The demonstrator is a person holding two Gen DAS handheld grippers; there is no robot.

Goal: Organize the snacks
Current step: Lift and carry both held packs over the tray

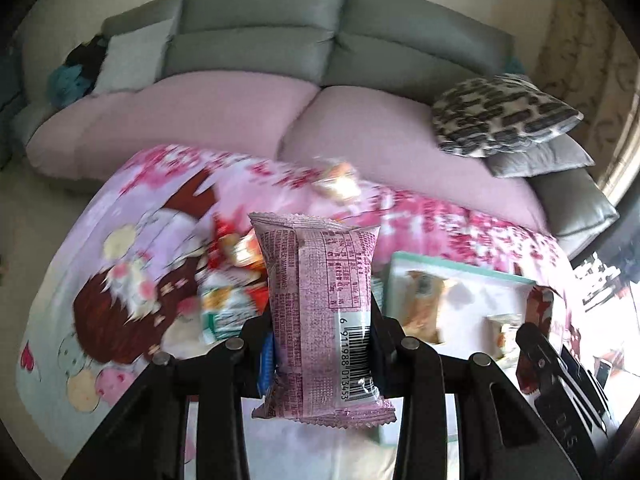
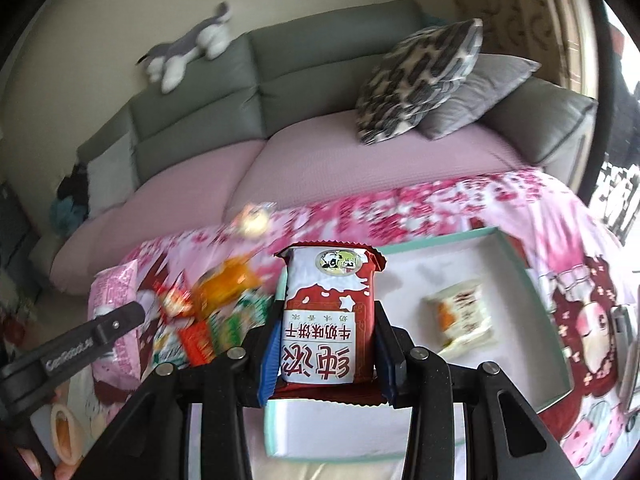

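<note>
the left gripper (image 1: 322, 344) is clamped on a pink foil snack packet (image 1: 320, 316), the right gripper (image 2: 326, 350) on a red-and-white biscuit packet (image 2: 328, 320), both held above the mint-rimmed white box (image 2: 516, 252) on the pink floral cloth (image 2: 400, 208).

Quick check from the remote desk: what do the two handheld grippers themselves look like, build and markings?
Both are black, angular linkage frames with round silver pivot pins. The left gripper and right gripper carry blue pads inside their fingers. Seen from the right wrist, the left gripper's finger bears white lettering, too blurred to read. No cables, hands or sleeves show.
</note>
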